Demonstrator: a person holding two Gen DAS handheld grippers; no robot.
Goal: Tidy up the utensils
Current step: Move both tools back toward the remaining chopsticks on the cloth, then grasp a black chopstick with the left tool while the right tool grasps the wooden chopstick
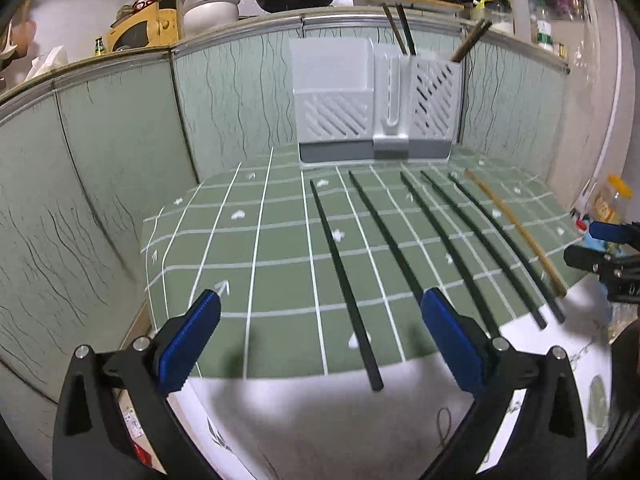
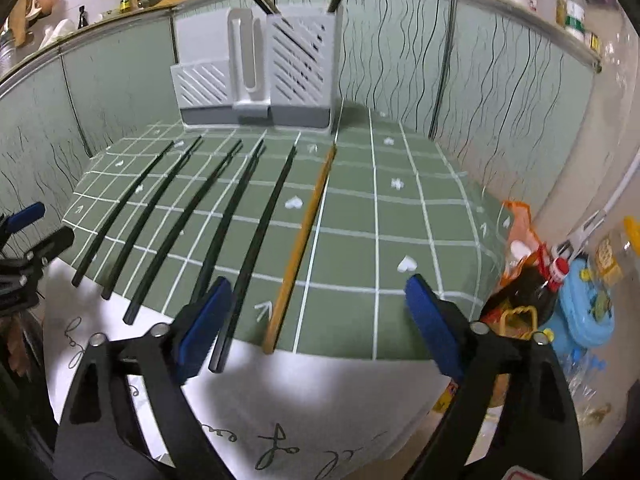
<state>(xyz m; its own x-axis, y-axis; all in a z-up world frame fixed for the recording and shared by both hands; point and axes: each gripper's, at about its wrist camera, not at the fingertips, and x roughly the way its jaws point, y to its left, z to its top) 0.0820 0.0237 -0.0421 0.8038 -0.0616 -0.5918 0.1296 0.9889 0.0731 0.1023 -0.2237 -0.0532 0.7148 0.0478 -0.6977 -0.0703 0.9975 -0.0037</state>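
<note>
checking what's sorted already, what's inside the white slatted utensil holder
Two dark chopsticks and a brown wooden one stick out of the white slatted utensil holder. Their lower ends and the other compartments' contents are hidden.

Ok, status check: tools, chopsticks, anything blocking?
Left tool open, empty. Right tool open, empty, over wooden chopstick. Five black chopsticks on mat; holder behind. Nothing blocking.

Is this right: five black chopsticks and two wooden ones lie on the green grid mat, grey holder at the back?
Not quite. Only one wooden chopstick lies on the green grid mat, to the right of the five black chopsticks. The right wrist view shows it clearest. The other brown sticks stand in the grey holder at the back, not on the mat.
</note>
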